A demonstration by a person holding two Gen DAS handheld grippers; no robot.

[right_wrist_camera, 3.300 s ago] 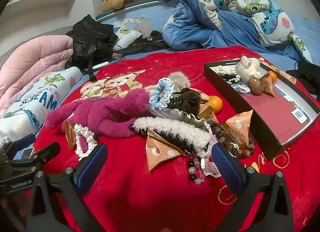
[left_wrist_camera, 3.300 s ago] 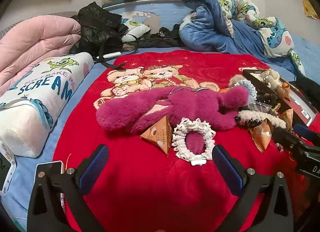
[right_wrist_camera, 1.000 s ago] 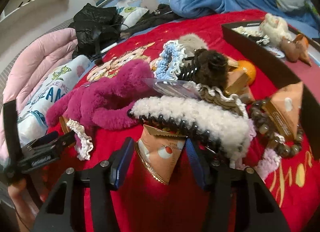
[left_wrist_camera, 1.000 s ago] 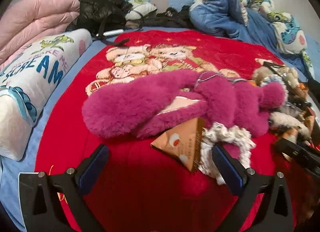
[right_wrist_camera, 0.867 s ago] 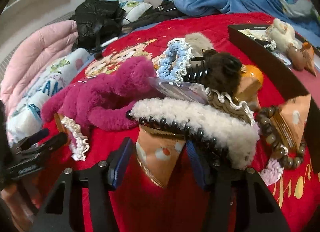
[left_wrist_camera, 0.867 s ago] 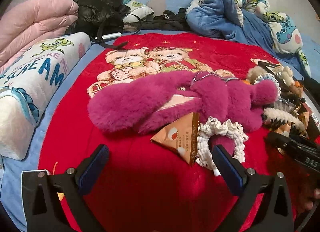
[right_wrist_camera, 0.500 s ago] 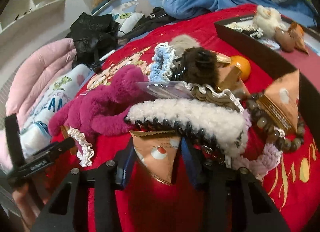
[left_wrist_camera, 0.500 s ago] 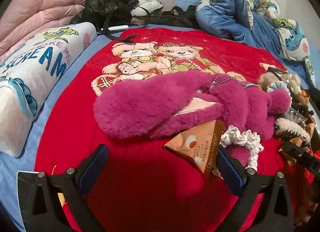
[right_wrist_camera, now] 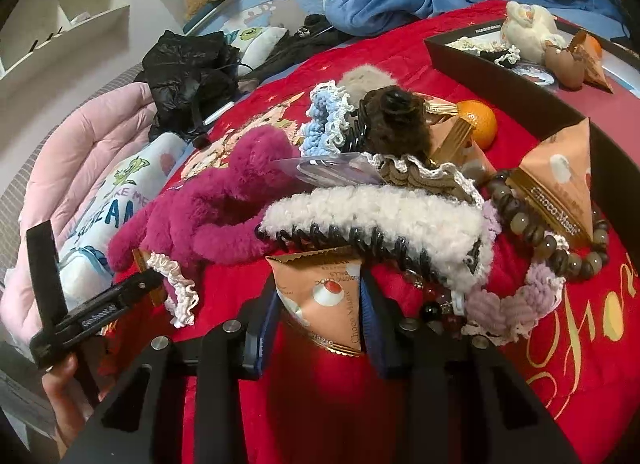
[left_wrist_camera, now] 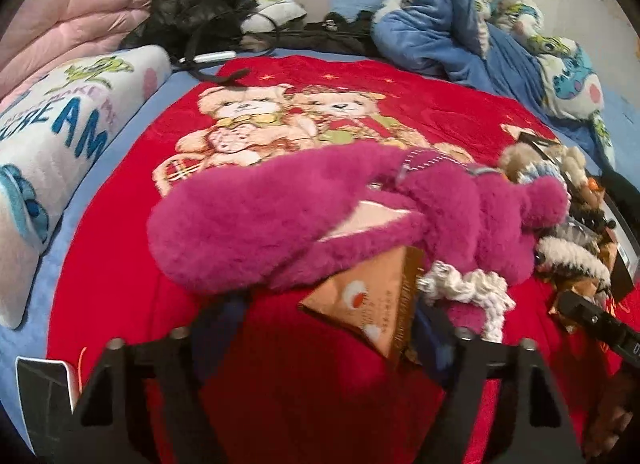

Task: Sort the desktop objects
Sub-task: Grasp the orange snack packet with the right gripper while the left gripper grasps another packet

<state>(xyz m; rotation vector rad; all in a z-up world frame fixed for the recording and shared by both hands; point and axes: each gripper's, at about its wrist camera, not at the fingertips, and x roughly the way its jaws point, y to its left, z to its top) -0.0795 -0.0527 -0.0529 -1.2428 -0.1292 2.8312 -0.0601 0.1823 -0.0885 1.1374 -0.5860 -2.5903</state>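
**Open blanket near you, clutter beyond**

You have bare red blanket (left_wrist_camera: 320, 396) near the left gripper (left_wrist_camera: 324, 328); the magenta plush toy (left_wrist_camera: 280, 216) blocks the way farther on. On your right, a white fluffy hair claw (right_wrist_camera: 380, 216), bead bracelet (right_wrist_camera: 560, 248) and dark tray (right_wrist_camera: 500, 64) crowd the path, while the right-hand near corner stays open.

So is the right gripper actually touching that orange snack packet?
Touching. The right wrist view shows the right gripper closing, with both blue pads pressed against the sides of the packet between them.
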